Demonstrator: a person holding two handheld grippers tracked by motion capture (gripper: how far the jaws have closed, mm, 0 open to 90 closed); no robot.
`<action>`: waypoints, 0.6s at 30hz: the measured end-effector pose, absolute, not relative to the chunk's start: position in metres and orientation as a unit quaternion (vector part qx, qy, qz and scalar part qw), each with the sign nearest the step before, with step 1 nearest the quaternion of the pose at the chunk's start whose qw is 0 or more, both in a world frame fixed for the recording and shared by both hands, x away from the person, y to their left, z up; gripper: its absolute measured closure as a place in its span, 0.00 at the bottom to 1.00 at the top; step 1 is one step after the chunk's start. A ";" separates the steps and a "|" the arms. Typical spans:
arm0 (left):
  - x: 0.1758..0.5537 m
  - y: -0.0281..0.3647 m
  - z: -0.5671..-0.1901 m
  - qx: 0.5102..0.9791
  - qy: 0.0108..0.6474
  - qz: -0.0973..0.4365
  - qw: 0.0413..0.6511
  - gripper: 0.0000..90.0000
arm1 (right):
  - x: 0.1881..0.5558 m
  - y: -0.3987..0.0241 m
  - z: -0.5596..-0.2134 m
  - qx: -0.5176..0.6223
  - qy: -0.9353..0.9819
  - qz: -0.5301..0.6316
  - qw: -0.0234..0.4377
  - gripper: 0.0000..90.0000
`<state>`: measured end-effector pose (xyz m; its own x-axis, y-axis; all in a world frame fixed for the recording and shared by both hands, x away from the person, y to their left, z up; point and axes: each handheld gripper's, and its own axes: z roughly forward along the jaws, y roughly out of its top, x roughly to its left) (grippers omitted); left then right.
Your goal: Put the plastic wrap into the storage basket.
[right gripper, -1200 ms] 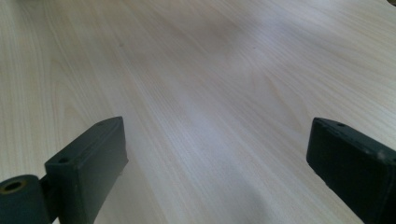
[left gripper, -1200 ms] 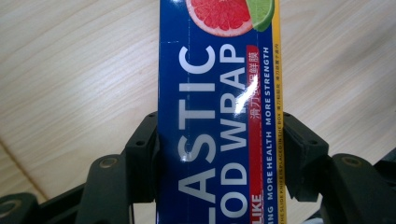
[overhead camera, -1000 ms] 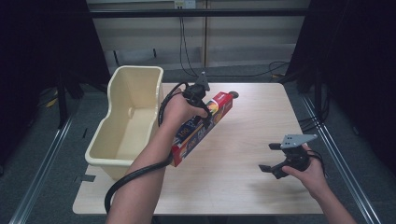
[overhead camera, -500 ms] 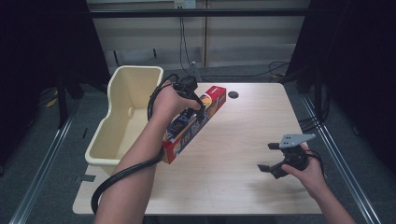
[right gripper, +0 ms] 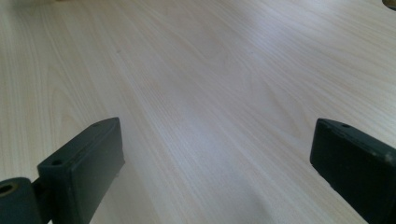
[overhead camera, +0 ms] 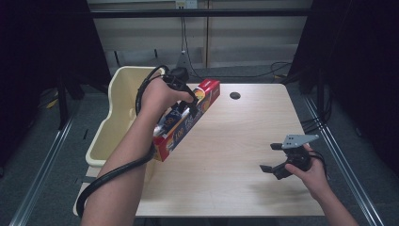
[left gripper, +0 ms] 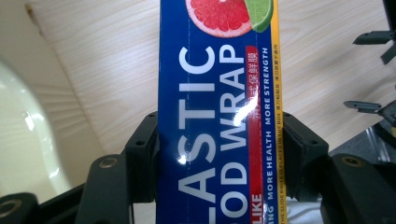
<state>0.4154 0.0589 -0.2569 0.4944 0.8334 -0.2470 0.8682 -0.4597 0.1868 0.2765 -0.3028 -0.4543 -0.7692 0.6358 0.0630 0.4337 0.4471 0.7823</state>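
Observation:
A long blue and red plastic wrap box (overhead camera: 188, 120) hangs tilted above the table's left part, its lower end over the edge beside the cream bin (overhead camera: 117, 122). My left gripper (overhead camera: 186, 101) is shut on the box's middle; in the left gripper view both jaws press the sides of the plastic wrap box (left gripper: 217, 116). My right gripper (overhead camera: 273, 157) is held low over the table's front right, open, with nothing between its jaws. The right gripper (right gripper: 215, 168) looks along bare wood.
The light wooden table (overhead camera: 244, 136) has a small dark hole (overhead camera: 235, 95) near its far edge. The cream bin stands off the table's left side. Cables trail on the floor behind. Metal rails run along both sides of the floor.
My left gripper has carried the box leftward and higher, toward the cream bin, tilting it more steeply. The right gripper has stayed in place.

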 end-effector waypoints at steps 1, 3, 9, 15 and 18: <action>0.415 0.061 -0.254 0.852 0.500 -0.057 0.144 0.46 | 0.277 -0.303 -0.454 0.316 0.843 0.419 0.120 0.03; 0.414 0.064 -0.250 0.849 0.504 -0.054 0.146 0.46 | 0.276 -0.302 -0.455 0.316 0.843 0.419 0.122 0.03; 0.412 0.075 -0.238 0.844 0.513 -0.052 0.147 0.46 | 0.277 -0.302 -0.454 0.317 0.842 0.419 0.122 0.03; 0.411 0.083 -0.229 0.840 0.521 -0.051 0.145 0.46 | 0.277 -0.302 -0.454 0.319 0.841 0.419 0.126 0.03; 0.411 0.088 -0.225 0.837 0.525 -0.047 0.148 0.46 | 0.277 -0.302 -0.454 0.319 0.841 0.420 0.122 0.03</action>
